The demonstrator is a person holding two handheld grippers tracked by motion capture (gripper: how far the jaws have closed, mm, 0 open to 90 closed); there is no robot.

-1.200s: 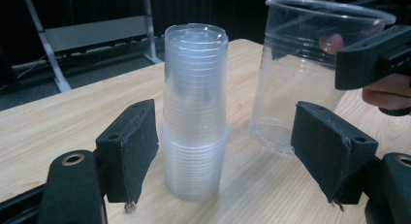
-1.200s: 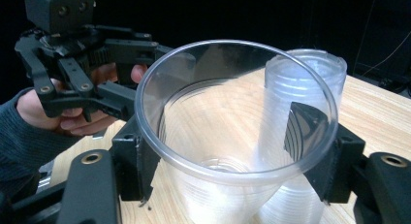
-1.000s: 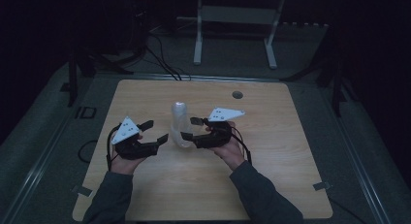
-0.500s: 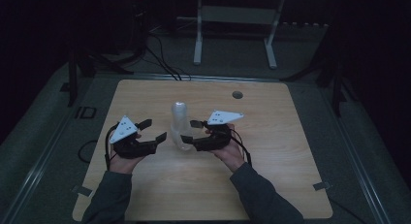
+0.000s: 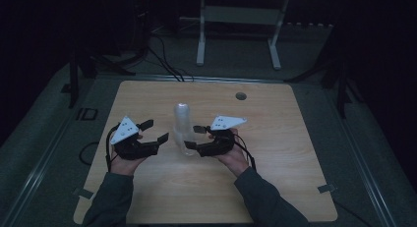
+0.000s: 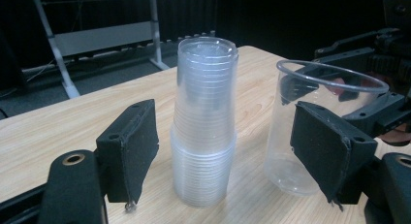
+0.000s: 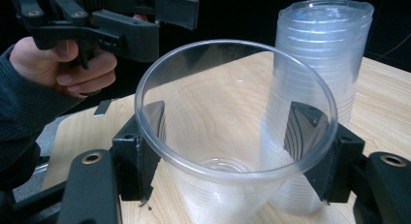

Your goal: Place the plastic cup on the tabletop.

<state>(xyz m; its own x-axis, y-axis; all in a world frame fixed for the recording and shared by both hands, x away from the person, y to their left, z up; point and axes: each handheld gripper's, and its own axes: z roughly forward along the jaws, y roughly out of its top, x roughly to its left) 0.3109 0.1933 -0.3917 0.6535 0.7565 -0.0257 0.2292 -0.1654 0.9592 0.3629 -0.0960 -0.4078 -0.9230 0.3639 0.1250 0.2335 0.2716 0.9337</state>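
Right tool (image 7: 232, 156) grips a single clear cup (image 7: 232, 136) beside the cup stack (image 7: 315, 88).
Its jaws press the cup's two sides, upright at the counter (image 5: 275, 187) centre. The left tool (image 6: 228, 156) is open, its jaws either side of the stack without touching.

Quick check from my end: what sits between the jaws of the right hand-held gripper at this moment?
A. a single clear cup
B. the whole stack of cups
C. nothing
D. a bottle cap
A: in the right gripper view, the right hand-held gripper has a jaw on each side of a single clear cup, while the stack of cups stands apart beside it.
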